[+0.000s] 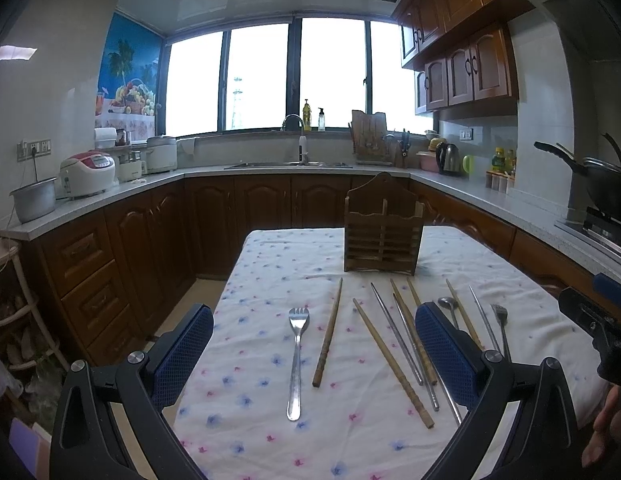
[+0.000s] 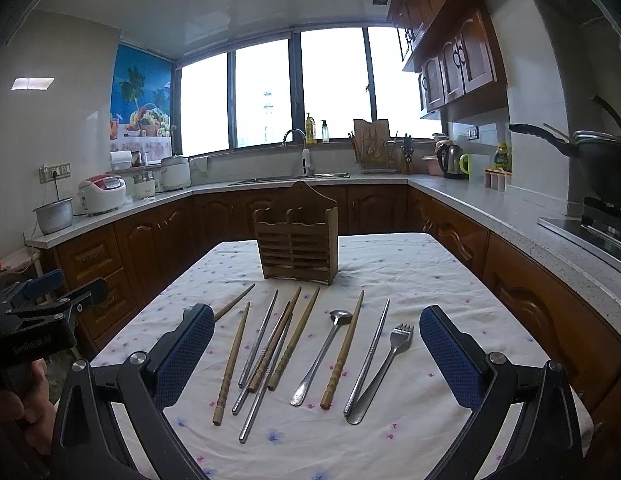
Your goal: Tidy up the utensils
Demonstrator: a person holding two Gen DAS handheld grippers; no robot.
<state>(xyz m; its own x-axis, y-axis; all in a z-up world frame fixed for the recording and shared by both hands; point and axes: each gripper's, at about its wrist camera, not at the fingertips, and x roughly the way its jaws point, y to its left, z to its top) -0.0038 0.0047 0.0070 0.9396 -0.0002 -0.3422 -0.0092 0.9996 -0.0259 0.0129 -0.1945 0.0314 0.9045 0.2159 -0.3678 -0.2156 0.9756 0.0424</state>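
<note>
While both sets of blue-padded tongs — left point(image 1: 314, 344) and right point(image 2: 316, 344) — hang spread wide and empty above the flower-print tabletop point(image 2: 450, 272), the utensils lie loose. Wooden chopsticks point(image 2: 230, 364), steel chopsticks point(image 2: 368, 354), a steel spoon point(image 2: 320, 358) and forks point(image 1: 296, 360) rest before the slatted wooden holder point(image 2: 298, 240).

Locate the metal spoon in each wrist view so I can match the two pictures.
Left wrist: the spoon sits right of centre, its handle hidden behind the left gripper's right finger.
Right wrist: the spoon lies whole near centre, between the right gripper's open fingers.
Shared landmark: the wooden utensil holder on the far part of the table.
</note>
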